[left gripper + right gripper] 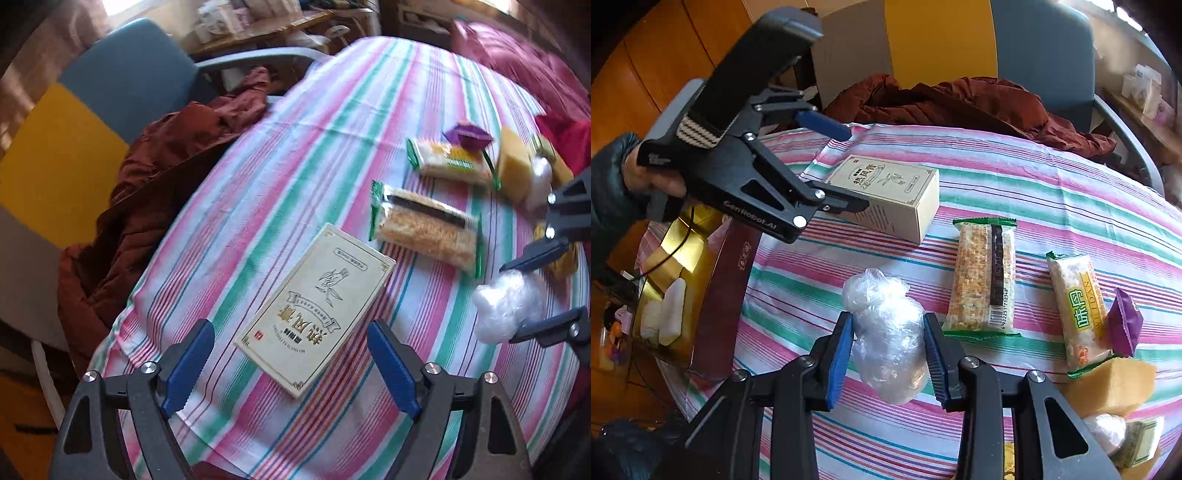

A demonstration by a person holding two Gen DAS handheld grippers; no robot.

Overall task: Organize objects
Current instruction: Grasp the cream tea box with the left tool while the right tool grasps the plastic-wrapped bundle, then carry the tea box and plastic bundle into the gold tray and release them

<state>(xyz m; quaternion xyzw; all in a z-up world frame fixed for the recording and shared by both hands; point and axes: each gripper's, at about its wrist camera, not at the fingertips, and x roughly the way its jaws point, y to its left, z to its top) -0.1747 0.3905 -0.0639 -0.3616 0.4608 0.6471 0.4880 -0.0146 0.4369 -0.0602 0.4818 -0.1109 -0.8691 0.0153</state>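
On striped tablecloth [1034, 192], plastic-wrapped bundle [890, 332] is framed between jaws of right gripper [890, 354], long axis running along fingers, pads seen flanking wrap at light contact, firm pinch not confirmed. Cream box [317, 310] is seen just ahead of left gripper [291, 365], long axis slanting far-right, jaws spread wide, nothing held. Left gripper is judged nearer box; gold tin [679, 258] is seen at left edge.

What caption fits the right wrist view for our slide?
Right gripper fingers flank a plastic-wrapped bundle on the striped tablecloth; left gripper hovers over a cream box.
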